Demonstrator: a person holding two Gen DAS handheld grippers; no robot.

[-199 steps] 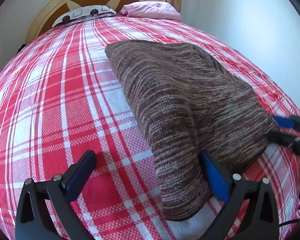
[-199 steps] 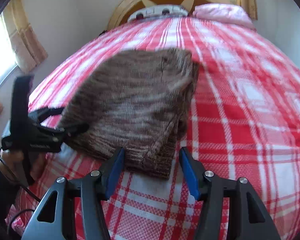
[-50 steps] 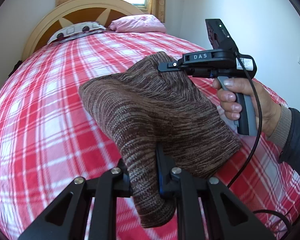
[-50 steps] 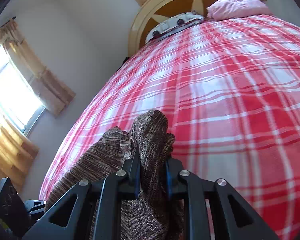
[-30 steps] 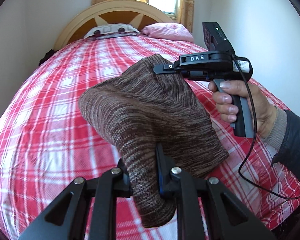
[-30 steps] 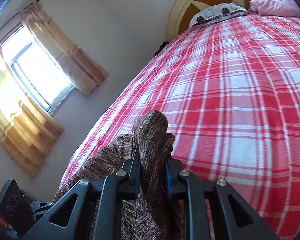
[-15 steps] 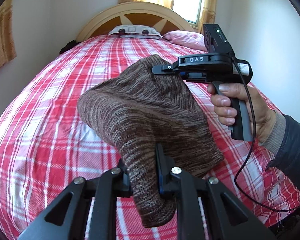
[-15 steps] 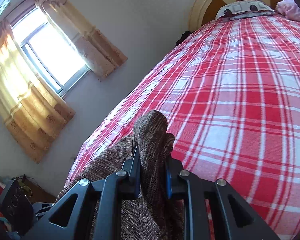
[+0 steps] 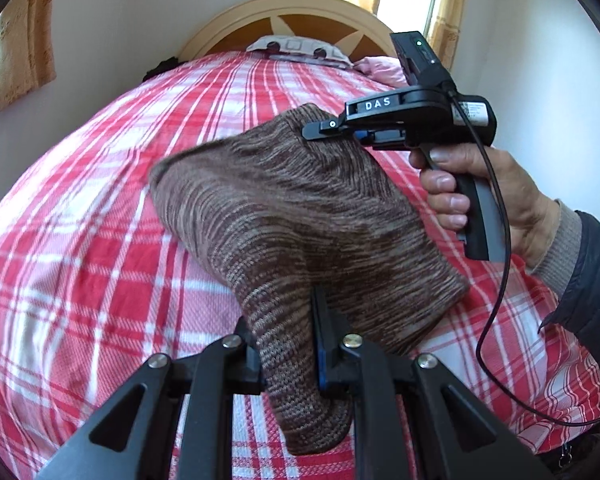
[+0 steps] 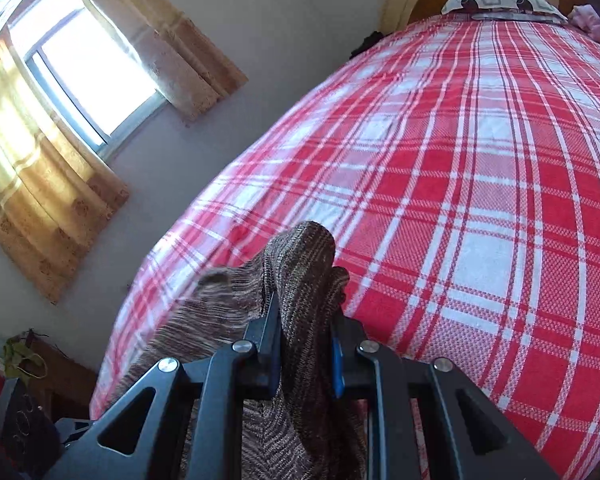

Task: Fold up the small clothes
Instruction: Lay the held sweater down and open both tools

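A folded brown striped knit garment (image 9: 300, 216) is held up above the red and white plaid bed (image 9: 84, 216). My left gripper (image 9: 290, 344) is shut on its near corner. My right gripper (image 9: 324, 126), held in a hand at the right, is shut on the far corner. In the right wrist view my right gripper (image 10: 306, 324) pinches a bunched fold of the garment (image 10: 300, 264), which hangs down to the lower left. The left gripper's body shows dimly at the bottom left there.
The bed's wooden headboard (image 9: 300, 16) and pillows (image 9: 296, 46) lie at the far end. A curtained window (image 10: 84, 64) is in the wall left of the bed. A white wall runs along the right side. A cable (image 9: 500, 280) hangs from the right gripper.
Both grippers have swung left with the garment held between them; the bed's left side and window wall have come into view. Both stay shut on it.
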